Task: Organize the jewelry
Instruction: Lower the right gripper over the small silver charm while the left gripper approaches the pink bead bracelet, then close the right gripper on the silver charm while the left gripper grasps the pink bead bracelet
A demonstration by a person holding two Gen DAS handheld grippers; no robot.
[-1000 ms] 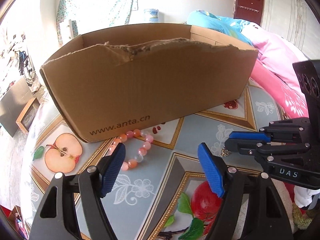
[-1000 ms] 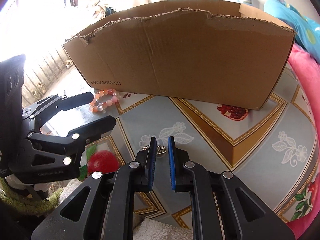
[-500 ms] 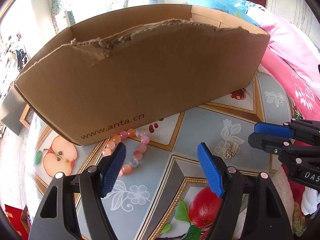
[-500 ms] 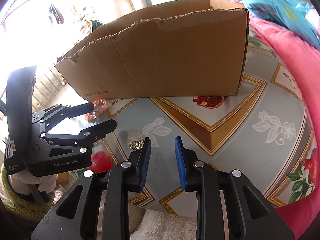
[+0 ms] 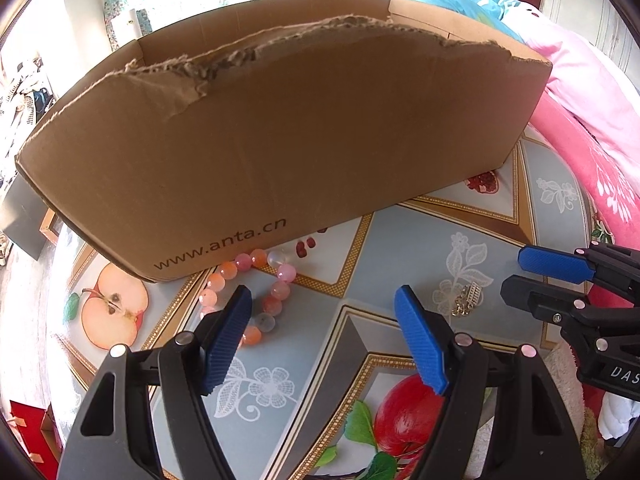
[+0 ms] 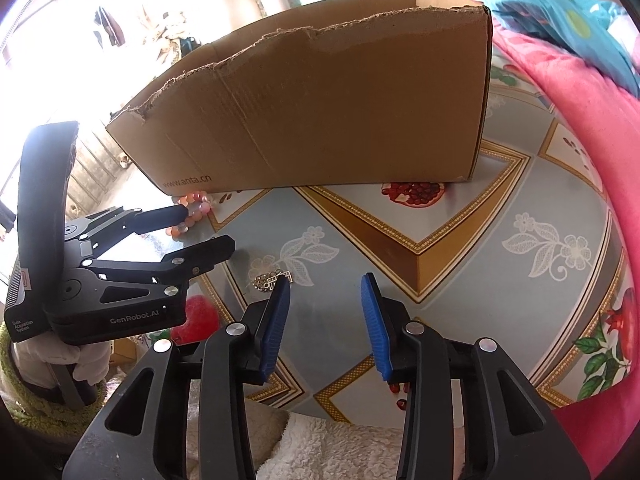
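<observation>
A pink and orange bead bracelet [image 5: 256, 292] lies on the patterned tablecloth, tight against the front wall of a brown cardboard box [image 5: 280, 140]. My left gripper [image 5: 324, 312] hangs open just in front of it, its left pad overlapping the beads. A small silver chain piece [image 5: 466, 302] lies on the cloth to the right. In the right wrist view this chain piece [image 6: 272, 280] sits just beyond the left fingertip of my right gripper [image 6: 326, 294], whose jaws are opening with nothing between them. The bracelet [image 6: 192, 210] shows there too, behind the left gripper [image 6: 206, 228].
The tall box [image 6: 320, 112] blocks the far side of the table; its inside is hidden. Pink bedding [image 6: 580, 112] rises along the right edge. A white fluffy cloth [image 6: 328, 448] lies at the near table edge. A gloved hand [image 6: 72, 360] holds the left gripper.
My right gripper has opened and let the silver chain piece go; it now lies on the cloth. Both grippers have shifted slightly, and the left one tilted toward the bracelet and box.
</observation>
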